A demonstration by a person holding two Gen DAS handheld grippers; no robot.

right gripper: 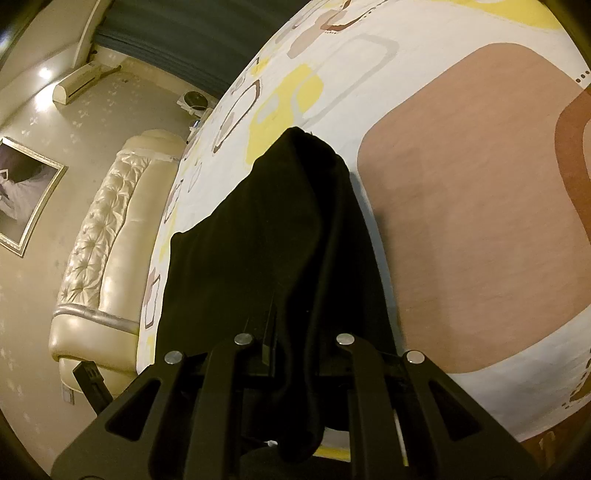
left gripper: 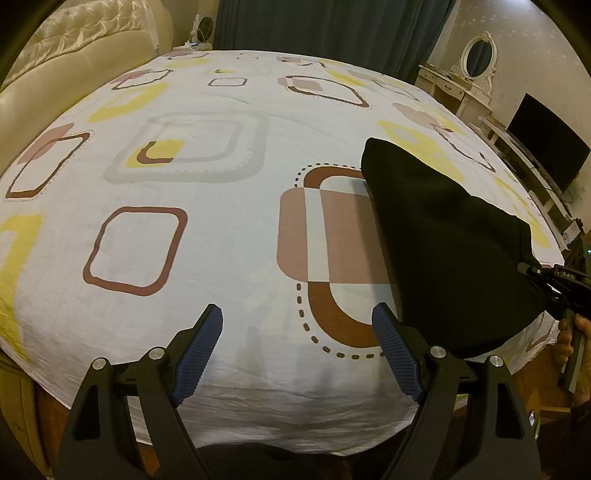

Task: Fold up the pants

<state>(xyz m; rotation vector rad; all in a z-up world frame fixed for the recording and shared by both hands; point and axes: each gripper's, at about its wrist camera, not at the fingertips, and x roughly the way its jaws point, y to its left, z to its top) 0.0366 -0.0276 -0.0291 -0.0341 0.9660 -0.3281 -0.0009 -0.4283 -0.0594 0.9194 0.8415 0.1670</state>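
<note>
Black pants (left gripper: 439, 243) lie on the patterned bed sheet (left gripper: 207, 229) at the right, one end lifted toward the right edge. My left gripper (left gripper: 301, 350) hovers open over bare sheet, its blue pads (left gripper: 201, 349) wide apart, the pants just right of the right pad. In the right wrist view my right gripper (right gripper: 291, 354) is shut on the black pants (right gripper: 280, 240); the cloth drapes over its fingers and hides the pads, then runs away across the sheet (right gripper: 461, 206). The right gripper's body (left gripper: 554, 277) and a hand (left gripper: 570, 339) show at the right edge of the left wrist view.
A cream tufted headboard (left gripper: 74, 55) bounds the bed's far left. Dark curtains (left gripper: 332, 26) hang behind. A white dresser with an oval mirror (left gripper: 476, 59) and a dark television (left gripper: 546, 144) stand to the right. Wooden floor shows beyond the sheet's near edge.
</note>
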